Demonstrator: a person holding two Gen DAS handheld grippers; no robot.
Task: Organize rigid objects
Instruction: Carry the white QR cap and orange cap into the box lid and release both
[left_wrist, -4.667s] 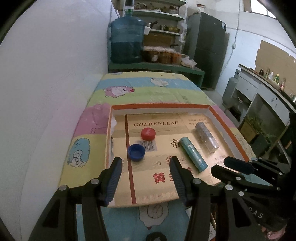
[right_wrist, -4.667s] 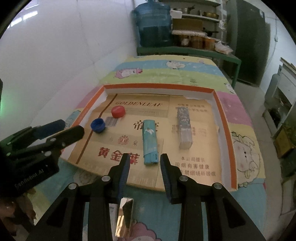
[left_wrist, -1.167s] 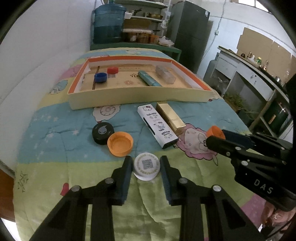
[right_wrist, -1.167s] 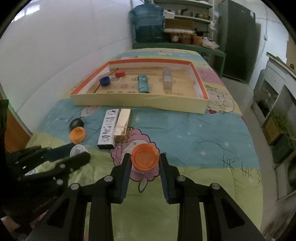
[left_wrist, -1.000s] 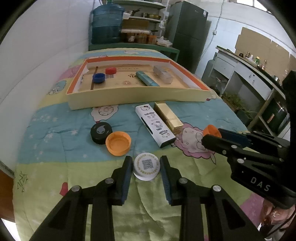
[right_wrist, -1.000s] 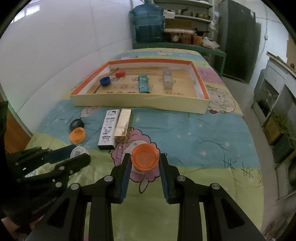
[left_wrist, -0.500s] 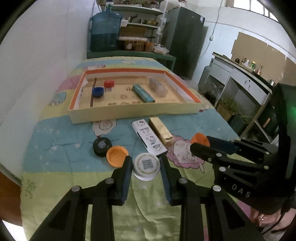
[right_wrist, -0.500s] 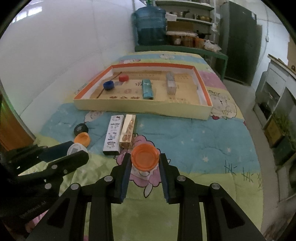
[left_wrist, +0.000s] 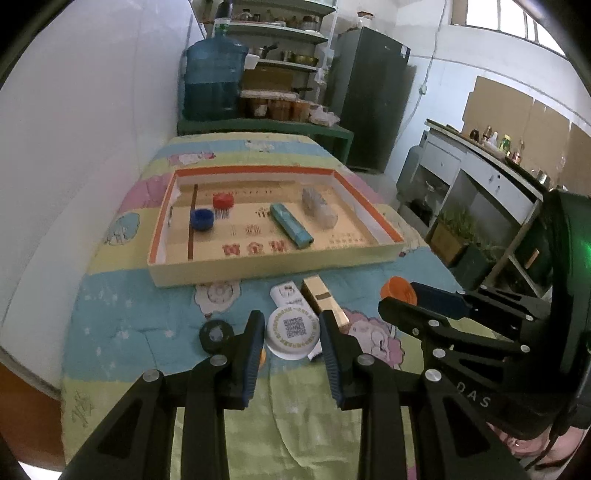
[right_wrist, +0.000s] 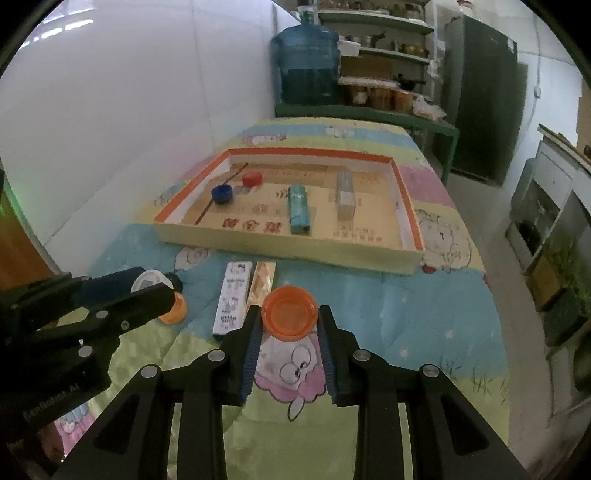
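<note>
1. Both grippers are up off the quilt now, a moment ago they were low over it. The left gripper (left_wrist: 291, 334) is clamped on the white cap (left_wrist: 293, 333), and the right gripper (right_wrist: 289, 318) is clamped on an orange cap (right_wrist: 290, 312). Each pair of fingers is closed only to the width of its cap.
2. The view has tipped toward the cardboard tray (left_wrist: 258, 267), so both caps look lifted clear and heading that way.
3. That means two pickups done; by my read, what's left of this step is the carry and the drop.
4. In the tray already: a blue cap (left_wrist: 201, 219) and a red cap (left_wrist: 223, 200) at the left end, a teal box (left_wrist: 291, 225) in the middle, a clear box (left_wrist: 319, 211) to the right.
5. On the quilt there's a black cap (left_wrist: 216, 335), a second orange cap (right_wrist: 173, 312), a white box (right_wrist: 233, 295) and a gold box (right_wrist: 263, 282) side by side.
6. The tray's near wall stands up between the grippers and the floor inside, so both caps need to pass over it.
7. There's open floor beside the blue and red caps, and more at the right end.
</note>
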